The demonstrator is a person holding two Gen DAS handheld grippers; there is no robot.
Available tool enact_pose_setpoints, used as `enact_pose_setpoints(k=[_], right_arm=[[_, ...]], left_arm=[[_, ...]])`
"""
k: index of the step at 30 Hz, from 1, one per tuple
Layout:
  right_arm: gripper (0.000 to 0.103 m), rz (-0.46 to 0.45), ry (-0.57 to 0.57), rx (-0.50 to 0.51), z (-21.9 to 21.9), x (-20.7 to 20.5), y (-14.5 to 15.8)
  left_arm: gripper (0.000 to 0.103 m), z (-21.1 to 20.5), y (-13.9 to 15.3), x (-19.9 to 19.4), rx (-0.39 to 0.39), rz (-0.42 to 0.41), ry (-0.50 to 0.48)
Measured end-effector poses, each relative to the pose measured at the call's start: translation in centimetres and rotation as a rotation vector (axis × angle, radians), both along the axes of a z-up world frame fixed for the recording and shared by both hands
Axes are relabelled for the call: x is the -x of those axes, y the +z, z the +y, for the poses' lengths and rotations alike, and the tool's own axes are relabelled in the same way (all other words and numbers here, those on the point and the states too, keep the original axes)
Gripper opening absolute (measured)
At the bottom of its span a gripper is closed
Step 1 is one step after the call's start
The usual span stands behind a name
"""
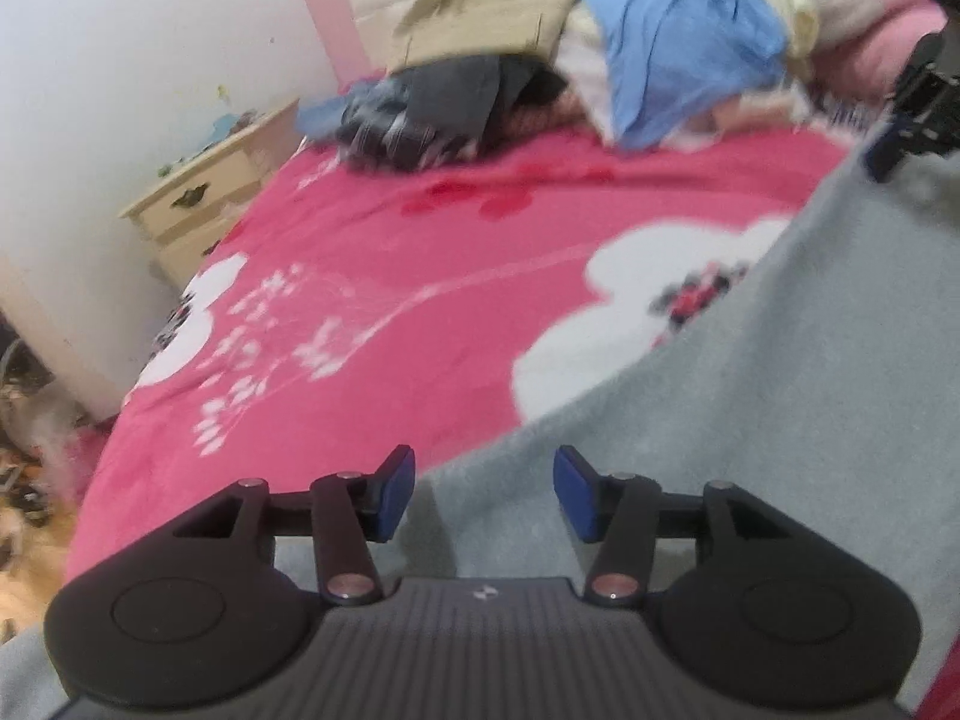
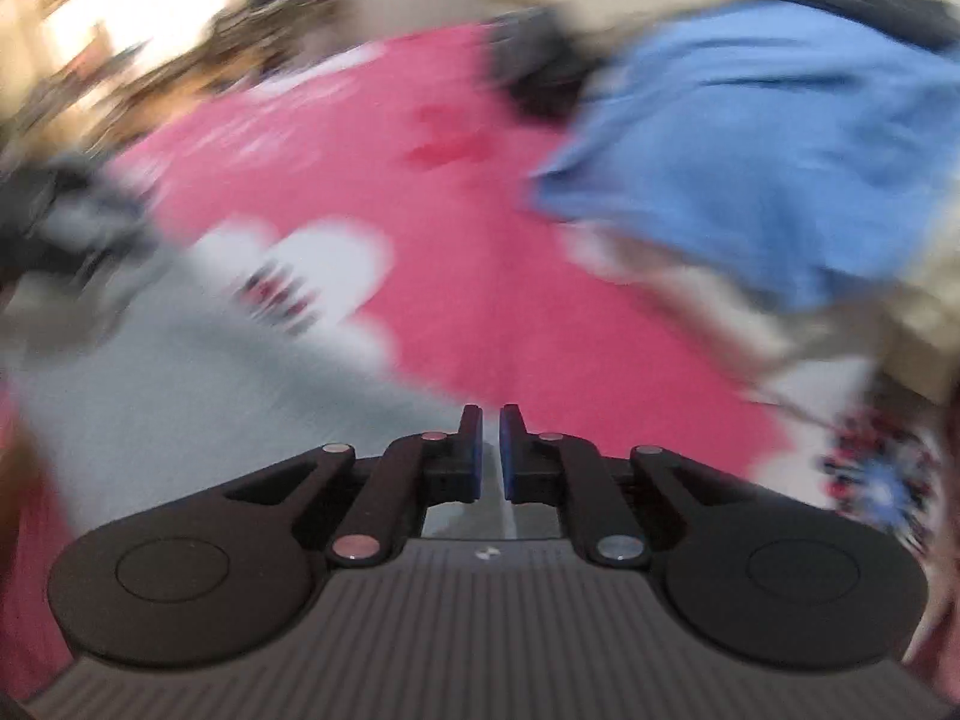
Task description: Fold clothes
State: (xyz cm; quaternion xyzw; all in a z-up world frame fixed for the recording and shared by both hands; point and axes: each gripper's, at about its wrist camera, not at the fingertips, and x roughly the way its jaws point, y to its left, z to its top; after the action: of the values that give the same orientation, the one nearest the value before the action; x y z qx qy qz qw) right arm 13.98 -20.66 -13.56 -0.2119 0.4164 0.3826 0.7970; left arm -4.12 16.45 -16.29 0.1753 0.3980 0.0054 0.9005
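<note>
Left tool [image 1: 483,492]: spread, pinching nothing, over the soft grey fleece garment [image 1: 750,396].
Right tool [image 2: 491,450]: pressed together, nothing visibly between.
Bed: pink flowered bedspread [image 1: 384,252].

A fuzzy matt grey cloth [image 1: 750,420] lies on a soft pink fleece blanket [image 1: 390,252], near a painted wooden nightstand [image 1: 204,198].

Two grippers: left gripper [image 1: 483,492], right gripper [image 2: 490,450]. One bed cover [image 1: 384,276], pink with white flower prints. One grey garment [image 1: 780,396] spread on it. One blue garment [image 1: 678,42] in the heap at the far end. One cardboard box [image 1: 468,0]. One nightstand [image 1: 204,192], two drawers showing. Remaining heaped clothes too blurred to count.
</note>
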Motion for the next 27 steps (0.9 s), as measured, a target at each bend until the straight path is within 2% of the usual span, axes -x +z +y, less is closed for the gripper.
enact_pose_setpoints(k=[2,3,4,6,7,9,10,12,14,15,18,20,21,23,24,27], right_arm=[[0.006,-0.022,-0.082,0.101,-1.6,-0.8,-1.9],[0.006,-0.035,-0.158,0.111,-3.0,-1.4,-2.2],[0.006,-0.068,-0.268,0.155,-4.7,-2.2,-1.9],[0.011,-0.169,-0.423,0.306,-7.1,-2.8,-1.0],[0.011,-0.186,-0.474,0.302,-8.2,-2.4,-0.1],[0.011,-0.164,-0.542,0.196,-9.6,-0.8,1.8],[0.011,-0.128,-0.541,0.126,-9.5,0.5,2.5],[0.011,-0.058,-0.443,0.052,-8.0,3.1,2.5],[0.007,0.01,-0.332,0.042,-7.0,5.5,1.1],[0.007,0.031,-0.31,0.09,-6.7,6.3,-0.1],[0.006,-0.015,-0.467,0.192,-9.2,5.8,-1.5],[0.013,-0.125,-0.636,0.347,-10.4,5.0,-0.5],[0.012,-0.155,-0.672,0.365,-10.6,5.1,0.4],[0.012,-0.182,-0.695,0.333,-10.5,6.1,2.6],[0.012,-0.172,-0.681,0.281,-9.8,6.9,3.5],[0.012,-0.075,-0.557,0.129,-6.4,9.7,4.3]], left_arm=[[0.053,0.5,-0.6,0.0,-0.054,0.026,0.042],[0.053,1.0,-0.5,0.2,-0.062,0.022,0.066],[0.053,1.6,-0.3,0.4,-0.058,0.012,0.097],[0.053,3.2,0.5,0.6,-0.034,-0.014,0.179],[0.052,3.8,1.0,0.8,-0.016,-0.031,0.213],[0.052,4.9,2.1,1.3,0.037,-0.069,0.279],[0.053,5.3,2.6,1.7,0.077,-0.083,0.298],[0.055,5.5,3.3,2.4,0.137,-0.097,0.312],[0.057,5.2,2.8,2.6,0.131,-0.083,0.314],[0.057,5.1,2.4,2.6,0.116,-0.068,0.318],[0.056,5.1,1.0,2.3,0.064,-0.025,0.355],[0.056,5.5,0.4,2.3,0.042,-0.009,0.391],[0.056,5.7,0.6,2.5,0.053,-0.018,0.404],[0.057,6.0,1.4,3.2,0.099,-0.052,0.413],[0.059,5.9,1.8,3.5,0.112,-0.066,0.408],[0.064,5.2,2.0,4.1,0.113,-0.072,0.378]])
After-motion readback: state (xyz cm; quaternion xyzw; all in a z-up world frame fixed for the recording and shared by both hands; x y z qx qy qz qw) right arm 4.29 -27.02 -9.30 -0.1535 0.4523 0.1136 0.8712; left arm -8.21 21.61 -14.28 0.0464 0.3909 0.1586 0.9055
